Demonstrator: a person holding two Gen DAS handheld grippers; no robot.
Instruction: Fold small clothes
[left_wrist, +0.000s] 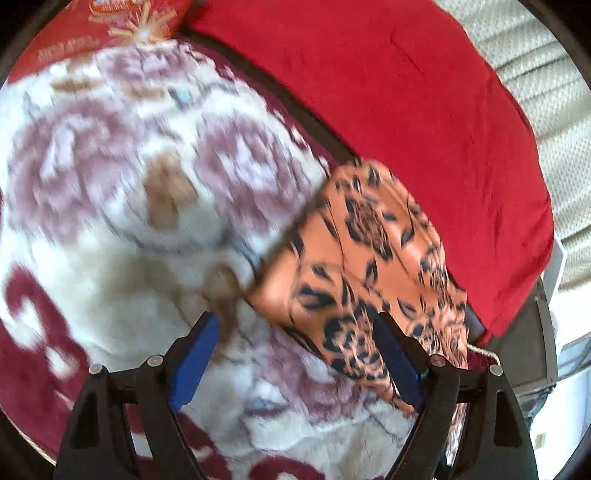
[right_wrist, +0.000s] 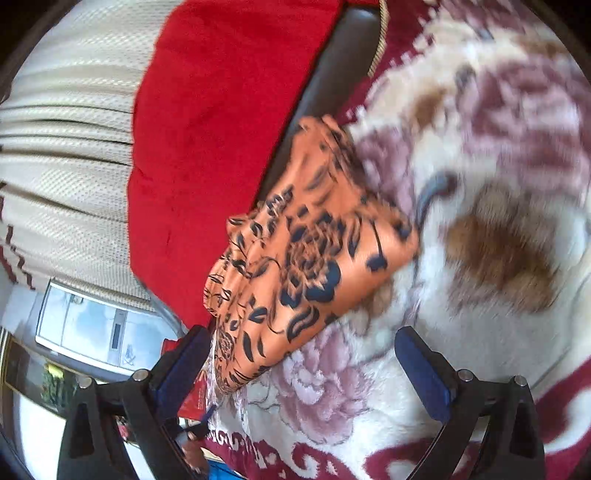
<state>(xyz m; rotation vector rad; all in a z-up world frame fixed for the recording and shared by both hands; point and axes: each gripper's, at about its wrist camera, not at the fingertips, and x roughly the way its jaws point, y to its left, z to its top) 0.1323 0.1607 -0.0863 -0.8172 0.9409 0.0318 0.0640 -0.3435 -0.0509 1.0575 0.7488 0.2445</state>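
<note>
A small orange garment with a dark floral print (left_wrist: 369, 266) lies folded into a compact bundle on a fluffy white and maroon flowered blanket (left_wrist: 110, 206). My left gripper (left_wrist: 295, 343) is open and empty; the bundle's near edge lies between its blue pads, by the right one (left_wrist: 397, 362). In the right wrist view the same bundle (right_wrist: 306, 258) lies just ahead of my right gripper (right_wrist: 303, 354), which is open and empty, with its left pad (right_wrist: 181, 365) beside the bundle's near corner.
A red cushion (left_wrist: 406, 92) lies along the blanket's edge behind the bundle, also in the right wrist view (right_wrist: 214, 129). A cream curtain (right_wrist: 62, 147) hangs beyond it. A dark strip (right_wrist: 332, 74) separates cushion and blanket. A white appliance (right_wrist: 92, 332) stands below.
</note>
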